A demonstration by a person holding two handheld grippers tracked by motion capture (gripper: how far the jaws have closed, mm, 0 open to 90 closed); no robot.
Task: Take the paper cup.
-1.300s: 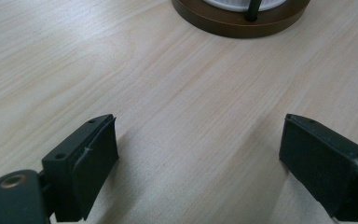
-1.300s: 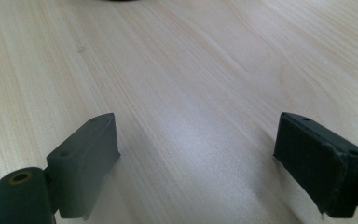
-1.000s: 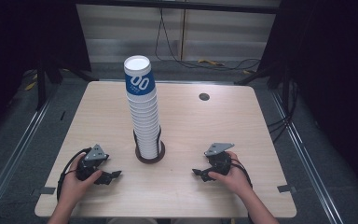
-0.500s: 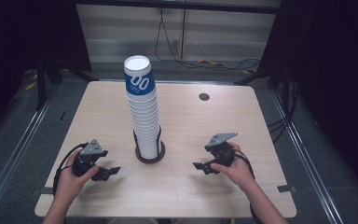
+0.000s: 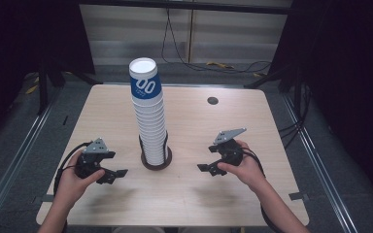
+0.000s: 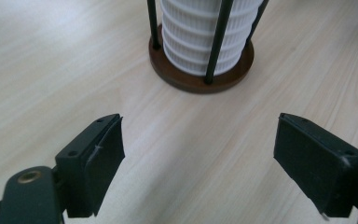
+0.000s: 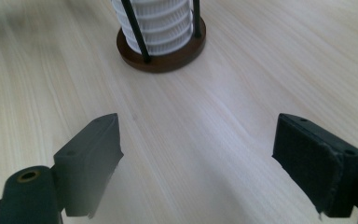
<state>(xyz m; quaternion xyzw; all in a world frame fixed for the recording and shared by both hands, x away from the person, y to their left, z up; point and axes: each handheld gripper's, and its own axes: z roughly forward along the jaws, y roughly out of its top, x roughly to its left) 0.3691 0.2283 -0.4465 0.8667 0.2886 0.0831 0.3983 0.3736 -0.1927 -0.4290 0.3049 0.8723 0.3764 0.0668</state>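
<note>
Left hand-held gripper (image 5: 115, 175): sat low over the near-left worktop, jaws spread wide with nothing between them, pointed toward the cup stack.
Right hand-held gripper (image 5: 208, 167): mirrored it on the near-right, jaws likewise apart and empty, also aimed inward at the stack.
Hands: the left hand (image 5: 75, 177) and the right hand (image 5: 245, 167) each wrapped one tool, forearms entering from the near edge.
Worktop (image 5: 184, 194): pale wood, bare between the two tools.
Holder (image 5: 156, 162): a dark round base with thin black upright rods, standing between the tools and a little beyond them, apart from both.
Cups (image 5: 150, 121): a tall white nested column rose from the holder inside the rods; the top one carried a blue band with white figures, its mouth upward.
Grommet (image 5: 212, 101): a small dark disc lay in the far-right part of the worktop, well apart from everything.
Step in hand: judged to be the approach to the stack, probably to lift off the top cup.
Doing it well: raise one tool to the top cup, close on its wall just below the rim, squeeze lightly so the paper does not crumple, and pull straight up along the rods; the other tool would best steady the column lower down so the cups beneath do not ride up.
Count: two tools, two hands, one holder, one grommet; the cups numbered perhaps two dozen or more, but the rims were too fine to count surely.
</note>
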